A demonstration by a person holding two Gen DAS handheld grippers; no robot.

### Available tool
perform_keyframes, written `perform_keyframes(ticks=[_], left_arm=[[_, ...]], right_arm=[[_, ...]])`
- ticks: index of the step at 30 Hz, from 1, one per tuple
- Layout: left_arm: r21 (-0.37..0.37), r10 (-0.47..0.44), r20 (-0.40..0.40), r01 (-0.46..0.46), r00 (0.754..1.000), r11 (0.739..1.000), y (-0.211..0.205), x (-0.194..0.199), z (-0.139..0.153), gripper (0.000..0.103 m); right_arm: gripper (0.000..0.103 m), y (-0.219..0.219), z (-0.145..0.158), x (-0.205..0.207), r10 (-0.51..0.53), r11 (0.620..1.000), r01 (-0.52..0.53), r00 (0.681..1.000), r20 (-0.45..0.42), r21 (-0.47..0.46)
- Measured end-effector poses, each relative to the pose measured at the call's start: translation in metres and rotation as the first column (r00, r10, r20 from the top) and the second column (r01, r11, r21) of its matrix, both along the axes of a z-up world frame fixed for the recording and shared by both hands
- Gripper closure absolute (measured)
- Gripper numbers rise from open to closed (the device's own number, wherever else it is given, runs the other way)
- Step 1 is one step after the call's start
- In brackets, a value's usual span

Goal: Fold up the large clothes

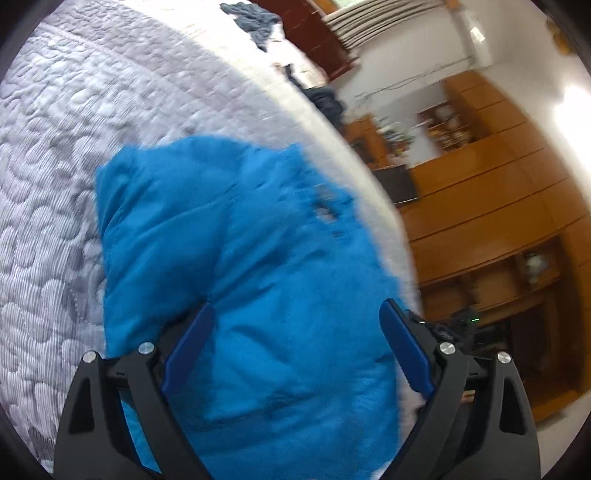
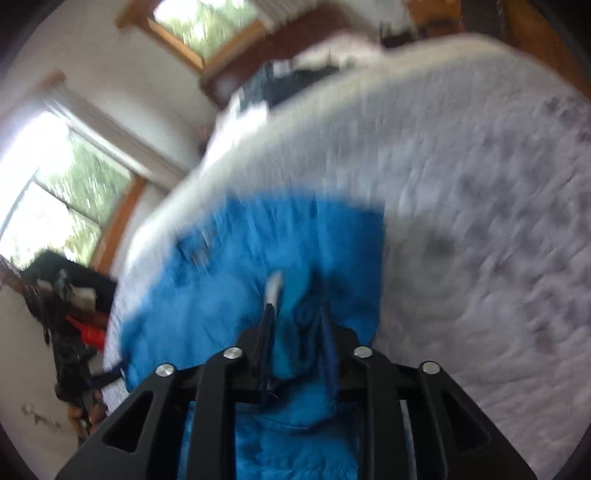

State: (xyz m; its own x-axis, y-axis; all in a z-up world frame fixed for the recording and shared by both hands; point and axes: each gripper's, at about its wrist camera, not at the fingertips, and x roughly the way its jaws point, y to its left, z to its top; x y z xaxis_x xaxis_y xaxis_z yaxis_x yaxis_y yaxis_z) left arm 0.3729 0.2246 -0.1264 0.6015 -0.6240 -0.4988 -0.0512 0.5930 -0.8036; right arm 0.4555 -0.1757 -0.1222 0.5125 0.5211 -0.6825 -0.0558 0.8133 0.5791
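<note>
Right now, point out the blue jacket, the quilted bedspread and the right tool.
blue jacket point(image 1: 240, 258), left wrist view, its puffy middle.
quilted bedspread point(image 1: 66, 147), left wrist view, bare stitched area.
right tool point(image 2: 297, 325), right wrist view, between fingertips.

A quilted white bed point(image 1: 110, 122) fills the frame's left. Grey clothes point(image 1: 255, 18) lie crumpled at top. Wooden cabinets point(image 1: 498, 192) stand right; windows point(image 2: 62, 184) glow at left.

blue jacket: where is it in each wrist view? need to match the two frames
Left wrist: the blue jacket fills centre and bottom, lying between the spread fingers of the left gripper.
Right wrist: the blue jacket sits centre-left to bottom, a fold of it pinched in the right gripper.
Shared landmark: the grey quilted bedspread under the jacket in both.
</note>
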Motion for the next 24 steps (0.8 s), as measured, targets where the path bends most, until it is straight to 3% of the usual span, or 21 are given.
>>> perform_keyframes(ticks=[2,4,7,8,10,12,15,19,21,24], left_arm=[[0.025,0.003,0.024,-0.004,1.000,1.000,0.005,0.003,0.013,0.012],[0.037,-0.035,0.002,0.035,0.999,0.999,0.002,0.014,0.010,0.012],[0.083,-0.052,-0.071,0.057,0.996,0.995,-0.004,0.030,-0.009,0.012],[0.098,-0.047,-0.092,0.056,0.995,0.994,-0.005,0.032,-0.017,0.012],[0.107,-0.043,-0.121,0.056,0.992,0.993,-0.006,0.038,-0.032,0.012],[0.117,-0.044,-0.121,0.059,0.992,0.991,-0.006,0.039,-0.033,0.012],[0.116,-0.041,-0.102,0.052,0.994,0.992,-0.007,0.028,-0.015,0.012],[0.084,-0.119,-0.008,0.119,0.993,0.989,-0.017,-0.002,0.011,0.012],[0.100,-0.144,-0.048,0.148,0.988,0.984,-0.029,-0.003,0.000,0.012],[0.177,-0.126,-0.151,0.152,0.980,0.972,-0.038,0.004,-0.031,0.012]], right_arm=[[0.074,-0.007,0.019,-0.002,-0.026,0.999,0.024,0.999,0.048,0.045],[0.074,0.009,0.019,0.002,0.050,0.997,-0.052,0.998,0.035,0.058],[0.077,0.041,-0.014,0.013,0.143,0.989,-0.140,0.988,-0.058,0.047],[0.080,0.042,-0.024,0.015,0.137,0.990,-0.134,0.987,-0.078,0.038],[0.099,0.042,-0.043,0.020,0.122,0.992,-0.121,0.987,-0.108,0.020],[0.101,0.038,-0.052,0.022,0.133,0.991,-0.132,0.984,-0.116,0.014],[0.091,0.033,-0.034,0.013,0.127,0.992,-0.126,0.987,-0.096,0.018],[0.086,0.040,-0.011,-0.012,0.204,0.978,-0.202,0.979,-0.022,0.057],[0.086,0.045,-0.024,-0.014,0.222,0.974,-0.219,0.973,-0.056,0.063],[0.103,0.048,-0.052,-0.006,0.203,0.979,-0.202,0.972,-0.121,0.022]])
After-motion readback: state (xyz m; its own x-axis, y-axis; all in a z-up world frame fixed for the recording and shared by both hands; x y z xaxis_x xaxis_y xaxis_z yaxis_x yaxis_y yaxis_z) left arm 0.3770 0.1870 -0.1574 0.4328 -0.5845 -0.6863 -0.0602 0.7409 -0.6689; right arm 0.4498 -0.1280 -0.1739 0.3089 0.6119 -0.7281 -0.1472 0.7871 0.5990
